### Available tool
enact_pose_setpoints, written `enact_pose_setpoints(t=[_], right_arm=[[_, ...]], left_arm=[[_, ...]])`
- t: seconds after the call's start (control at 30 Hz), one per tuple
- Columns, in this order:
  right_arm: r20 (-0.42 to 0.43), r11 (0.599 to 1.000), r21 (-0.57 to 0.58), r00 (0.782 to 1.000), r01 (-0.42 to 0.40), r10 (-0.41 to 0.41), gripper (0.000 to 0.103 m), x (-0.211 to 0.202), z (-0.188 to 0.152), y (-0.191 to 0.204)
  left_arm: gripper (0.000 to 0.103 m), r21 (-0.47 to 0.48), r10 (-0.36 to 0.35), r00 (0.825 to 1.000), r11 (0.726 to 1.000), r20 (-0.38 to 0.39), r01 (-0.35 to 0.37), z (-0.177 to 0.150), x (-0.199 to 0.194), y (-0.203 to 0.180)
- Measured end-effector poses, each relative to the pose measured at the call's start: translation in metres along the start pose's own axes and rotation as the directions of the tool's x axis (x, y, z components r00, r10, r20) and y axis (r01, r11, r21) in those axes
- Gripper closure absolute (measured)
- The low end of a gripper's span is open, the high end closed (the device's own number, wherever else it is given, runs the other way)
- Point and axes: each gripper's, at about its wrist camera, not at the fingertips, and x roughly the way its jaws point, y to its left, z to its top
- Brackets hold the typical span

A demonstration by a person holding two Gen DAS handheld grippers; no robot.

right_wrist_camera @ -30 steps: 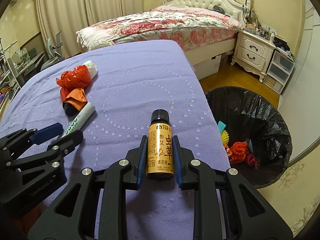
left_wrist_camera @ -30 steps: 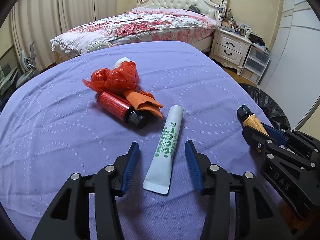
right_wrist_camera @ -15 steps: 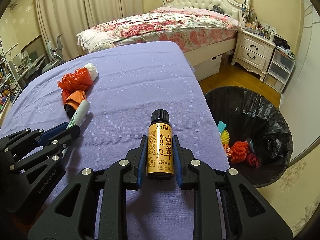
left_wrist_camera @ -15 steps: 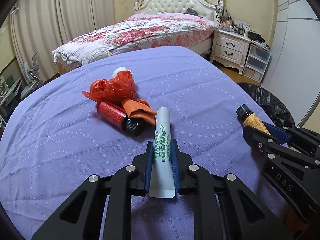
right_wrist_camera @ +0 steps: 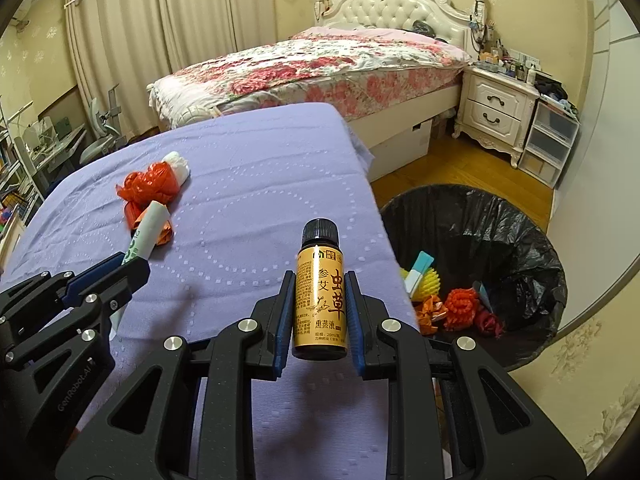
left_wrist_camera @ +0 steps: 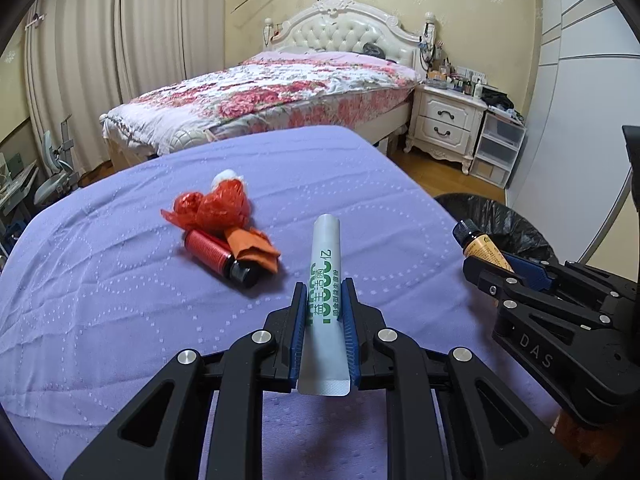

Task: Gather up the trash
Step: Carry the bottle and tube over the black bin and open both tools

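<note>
Left gripper [left_wrist_camera: 325, 334] clamped on a white squeeze tube with green lettering [left_wrist_camera: 323, 304], held clear above the purple quilted table [left_wrist_camera: 100, 312], cap end pointing far. Right gripper [right_wrist_camera: 320, 320] clamped on a small amber bottle with gold label and black cap [right_wrist_camera: 319, 296], upright between the blue pads, near the table's right edge. Far left on the table: crumpled red plastic bag [left_wrist_camera: 212, 208], red ribbed bottle with black cap [left_wrist_camera: 218, 256] lying on its side, touching an orange wrapper [left_wrist_camera: 256, 250]. Right, on the floor beside the table: black-lined round trash bin [right_wrist_camera: 516, 232], holding red, orange and yellow scraps.
</note>
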Motion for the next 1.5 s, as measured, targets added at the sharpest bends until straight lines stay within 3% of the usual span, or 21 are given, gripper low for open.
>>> enact_pose_setpoints(t=[0.37,0.73,1.5], right_arm=[[0.062,0.993,0.084,0.994,0.088,-0.094,0.080,-0.023,0.015,-0.055],[0.065,0.973,0.164,0.982,0.164,-0.177,0.080,-0.019,0.022,-0.113],[0.031,0.929,0.279,0.965,0.242,-0.261,0.079,0.016,0.027,-0.181]], left_arm=[[0.084,0.054,-0.059,0.996,0.997,0.068,0.055,0.024,-0.006,-0.041],[0.084,0.109,-0.110,0.990,0.989,0.085,0.100,0.057,0.021,-0.090],[0.084,0.208,-0.074,0.997,0.975,0.003,0.071,0.081,0.095,-0.154]])
